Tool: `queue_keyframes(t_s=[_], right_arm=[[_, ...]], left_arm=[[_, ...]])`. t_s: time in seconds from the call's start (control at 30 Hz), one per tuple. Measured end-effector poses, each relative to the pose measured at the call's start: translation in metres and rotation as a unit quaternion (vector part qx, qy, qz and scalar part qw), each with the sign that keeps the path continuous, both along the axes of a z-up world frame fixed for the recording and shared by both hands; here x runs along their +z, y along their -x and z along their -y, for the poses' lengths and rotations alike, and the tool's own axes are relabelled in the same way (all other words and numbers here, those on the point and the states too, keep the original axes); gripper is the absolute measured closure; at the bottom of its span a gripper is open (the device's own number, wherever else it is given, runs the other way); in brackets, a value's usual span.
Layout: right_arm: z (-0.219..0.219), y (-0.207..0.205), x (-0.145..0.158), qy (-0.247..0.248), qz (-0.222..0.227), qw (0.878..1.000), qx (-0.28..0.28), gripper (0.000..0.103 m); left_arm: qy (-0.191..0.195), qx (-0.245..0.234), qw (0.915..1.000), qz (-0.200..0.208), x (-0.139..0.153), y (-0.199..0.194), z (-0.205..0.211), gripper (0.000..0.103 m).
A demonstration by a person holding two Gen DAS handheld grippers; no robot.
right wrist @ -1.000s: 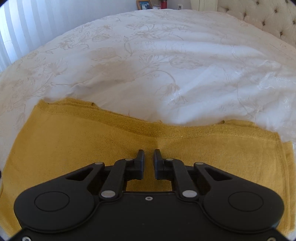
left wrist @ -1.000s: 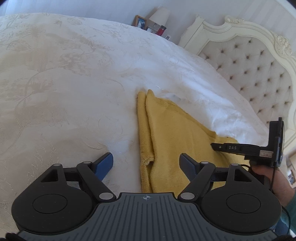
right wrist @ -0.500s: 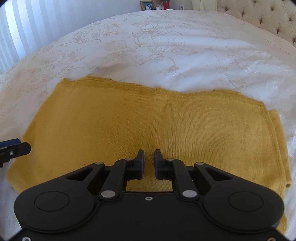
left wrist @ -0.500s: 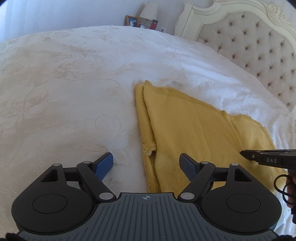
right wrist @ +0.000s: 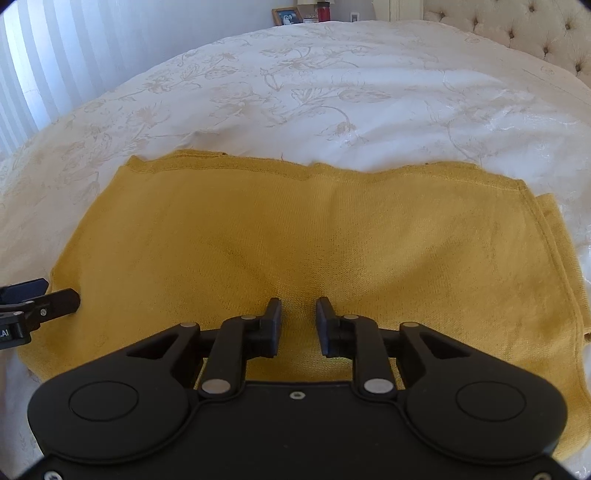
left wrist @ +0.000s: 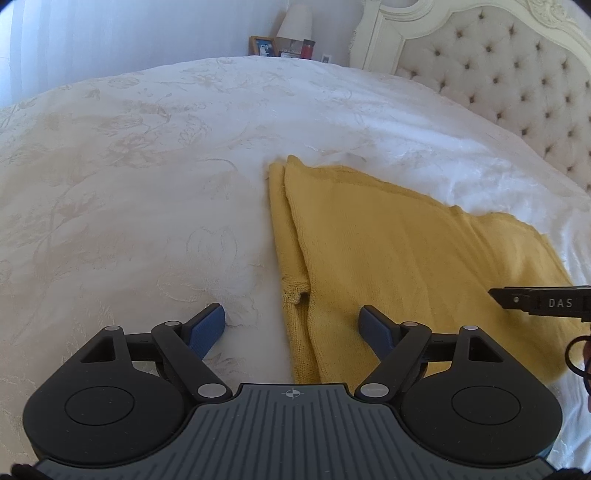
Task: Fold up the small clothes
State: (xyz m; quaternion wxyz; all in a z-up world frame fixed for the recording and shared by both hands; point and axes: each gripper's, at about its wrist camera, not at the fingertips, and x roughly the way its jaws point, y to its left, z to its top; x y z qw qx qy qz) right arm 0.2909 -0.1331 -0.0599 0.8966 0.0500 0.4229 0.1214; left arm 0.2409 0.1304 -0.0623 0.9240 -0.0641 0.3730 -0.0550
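Cream tufted upholstery covers the headboard (left wrist: 517, 70), framed in carved off-white wood, at the far right of the bed. Beyond the bed's far edge stand a framed photo (left wrist: 263, 45), a pale lampshade (left wrist: 295, 20) and a small red jar (left wrist: 307, 48), all close together and well apart from the work. White pleated curtains (right wrist: 33, 70) hang along the left side of the room. Nothing lies on the cloth or between either gripper and it.

The bed is covered by a white bedspread (left wrist: 129, 177) with a faint floral pattern, lightly rumpled near the headboard and bright with daylight.

The yellow knit garment (right wrist: 295, 236) lies flat on the bedspread, folded into a broad rectangle, with a second layer peeking out along one side edge and a ribbed cuff end showing there in the left wrist view. The right gripper (right wrist: 298, 319) hovers over the near middle of the garment, its jaws opening with a modest gap and no cloth pinched between them. The left gripper (left wrist: 291, 325) is spread wide and straddles the garment's side edge: one blue pad over bare bedspread, the other over the yellow knit, neither gripping it. Each gripper's tip shows at the margin of the other's view, over opposite ends of the garment.
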Motion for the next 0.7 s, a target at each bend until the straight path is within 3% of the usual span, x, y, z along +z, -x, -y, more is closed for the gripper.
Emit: queue_keyframes(t_s=[0.13, 0.27, 0.4, 0.53, 0.7], right_arm=[[0.007, 0.001, 0.001, -0.039, -0.002, 0.999, 0.006, 0.051], [0.001, 0.007, 0.012, 0.004, 0.02, 0.999, 0.034, 0.048], [0.02, 0.011, 0.024, 0.016, 0.038, 0.999, 0.033, 0.046], [0.067, 0.007, 0.029, 0.015, 0.031, 0.999, -0.022, 0.046], [0.137, 0.002, 0.029, -0.045, 0.008, 0.992, -0.118, 0.045]], left_arm=[[-0.01, 0.005, 0.9999, -0.001, 0.002, 0.0, 0.004, 0.024], [-0.014, -0.002, 0.9999, 0.001, 0.004, 0.002, 0.006, 0.024], [-0.006, 0.003, 1.0, -0.002, 0.006, 0.002, 0.003, 0.024], [0.013, 0.011, 0.9998, -0.005, 0.006, 0.001, -0.003, 0.024], [0.003, 0.004, 0.9999, -0.011, 0.004, -0.002, -0.002, 0.024]])
